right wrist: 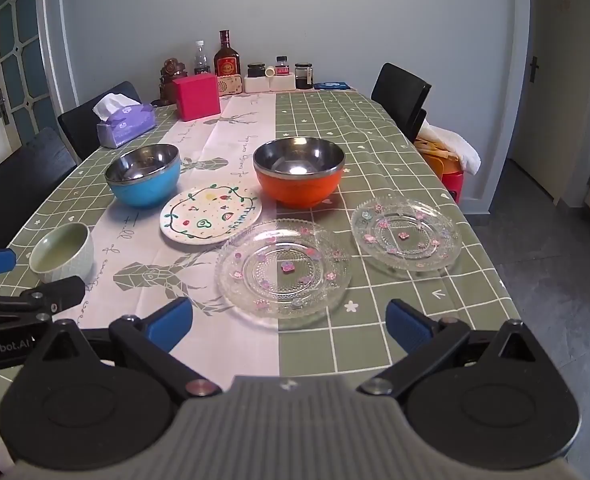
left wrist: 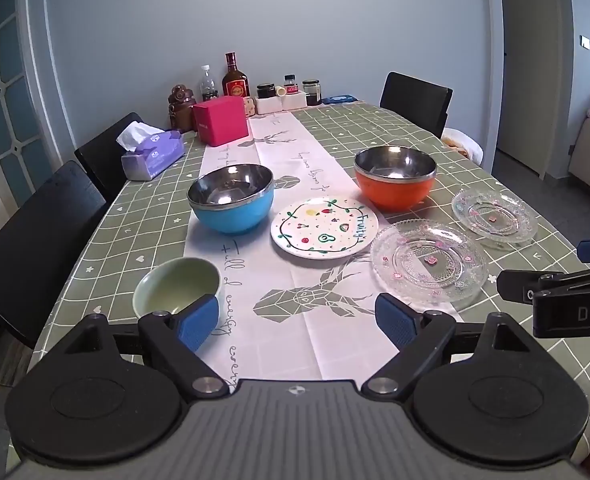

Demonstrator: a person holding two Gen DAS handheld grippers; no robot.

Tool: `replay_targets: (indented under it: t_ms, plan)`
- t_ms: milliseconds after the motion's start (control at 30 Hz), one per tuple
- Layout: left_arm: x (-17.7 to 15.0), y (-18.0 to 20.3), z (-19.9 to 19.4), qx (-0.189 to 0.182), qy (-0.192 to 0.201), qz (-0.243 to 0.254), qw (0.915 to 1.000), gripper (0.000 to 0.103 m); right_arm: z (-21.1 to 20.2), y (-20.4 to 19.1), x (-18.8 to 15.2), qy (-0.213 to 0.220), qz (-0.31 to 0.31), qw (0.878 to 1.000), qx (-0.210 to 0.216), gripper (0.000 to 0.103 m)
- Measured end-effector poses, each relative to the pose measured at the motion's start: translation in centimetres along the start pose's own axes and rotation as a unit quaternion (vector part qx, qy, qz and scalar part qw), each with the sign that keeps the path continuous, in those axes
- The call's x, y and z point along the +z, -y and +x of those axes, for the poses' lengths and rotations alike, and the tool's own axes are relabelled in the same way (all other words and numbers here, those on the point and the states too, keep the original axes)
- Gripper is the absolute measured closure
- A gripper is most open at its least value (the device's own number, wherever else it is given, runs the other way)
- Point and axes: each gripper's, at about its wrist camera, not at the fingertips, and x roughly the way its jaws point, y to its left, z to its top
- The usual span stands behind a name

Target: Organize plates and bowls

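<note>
On the table stand a blue bowl (left wrist: 233, 198) (right wrist: 145, 176), an orange bowl (left wrist: 395, 178) (right wrist: 299, 172), a small green bowl (left wrist: 175, 290) (right wrist: 61, 252), a white fruit-pattern plate (left wrist: 325, 227) (right wrist: 211, 214), a near glass plate (left wrist: 429, 264) (right wrist: 285, 270) and a far glass plate (left wrist: 495, 214) (right wrist: 407, 234). My left gripper (left wrist: 297, 326) is open and empty, low over the table's near edge, its left pad beside the green bowl. My right gripper (right wrist: 291, 326) is open and empty, just short of the near glass plate.
A tissue box (left wrist: 153, 154) (right wrist: 125, 122), a pink box (left wrist: 221, 120) (right wrist: 197, 96) and several bottles and jars (left wrist: 235, 78) (right wrist: 227, 58) stand at the far end. Black chairs (left wrist: 35, 232) (right wrist: 403, 92) line both sides. A stool with cloth (right wrist: 449, 156) stands right of the table.
</note>
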Motion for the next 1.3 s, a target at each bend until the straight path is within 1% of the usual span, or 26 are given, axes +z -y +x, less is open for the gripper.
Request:
replay_targets:
  t_ms: [1300]
  plan:
    - [-0.16, -0.22, 0.27, 0.002, -0.002, -0.003, 1.0, 0.0, 0.29, 0.4, -0.2, -0.009, 0.007, 1.0, -0.006, 0.003]
